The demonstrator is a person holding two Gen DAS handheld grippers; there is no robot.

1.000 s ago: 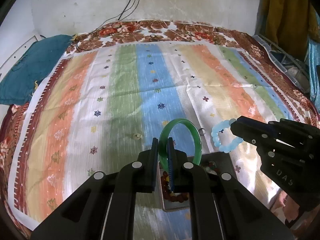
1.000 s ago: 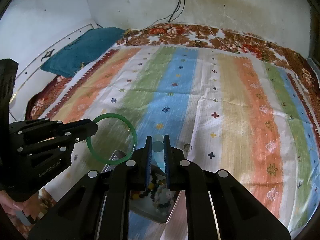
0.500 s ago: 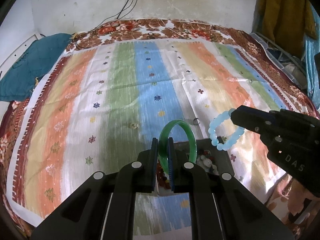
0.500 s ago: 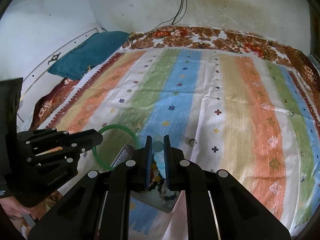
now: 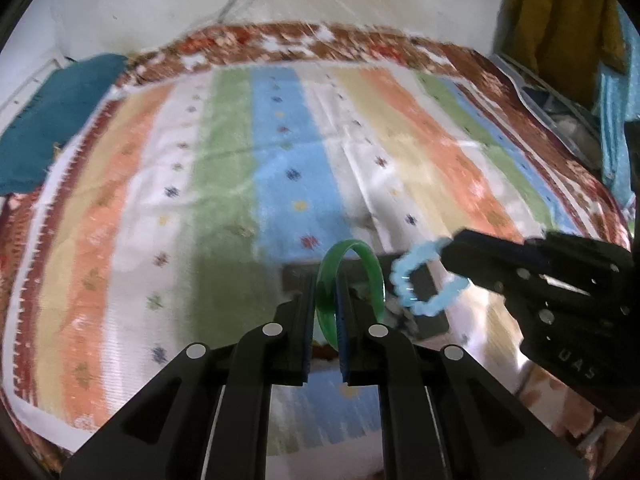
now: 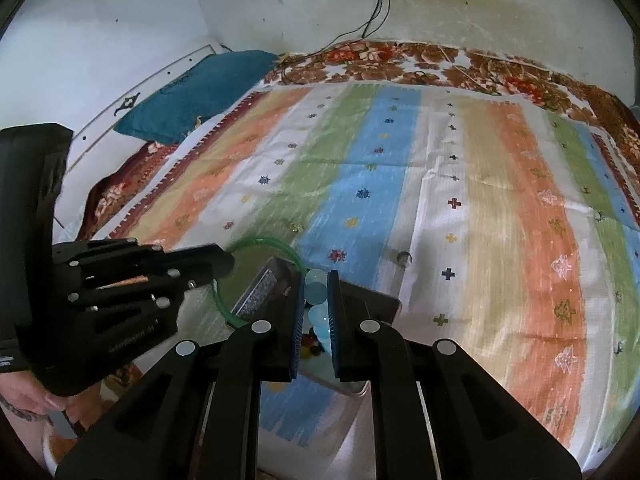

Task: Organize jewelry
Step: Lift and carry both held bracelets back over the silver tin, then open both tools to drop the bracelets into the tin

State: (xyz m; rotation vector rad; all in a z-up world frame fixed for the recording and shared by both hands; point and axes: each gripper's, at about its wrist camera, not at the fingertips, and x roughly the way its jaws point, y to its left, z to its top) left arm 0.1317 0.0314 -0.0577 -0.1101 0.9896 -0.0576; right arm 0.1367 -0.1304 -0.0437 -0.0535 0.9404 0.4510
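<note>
My left gripper (image 5: 325,300) is shut on a green bangle (image 5: 374,272), which stands upright between its pads over the dark jewelry box (image 5: 424,280). Seen from the right wrist view, the same green bangle (image 6: 276,242) sticks out from the left gripper (image 6: 224,264). My right gripper (image 6: 314,300) is shut on a light blue bead bracelet (image 6: 316,314), held just above the open box (image 6: 260,284), where dark and coloured beads (image 6: 310,344) lie. In the left wrist view the blue bracelet (image 5: 416,280) hangs from the right gripper (image 5: 450,246) over the box's right side.
The box rests near the front edge of a striped bedspread (image 6: 460,200). A small ring-like piece (image 6: 403,257) lies on the cloth beyond the box. A teal pillow (image 6: 200,92) sits far left, cables (image 6: 372,12) hang on the wall, clothes (image 5: 560,28) hang at right. A hand (image 6: 24,400) holds the left tool.
Both grippers have come a little lower and nearer the box, each still holding its bracelet. The box now sits directly under the bangle and the blue bracelet.
</note>
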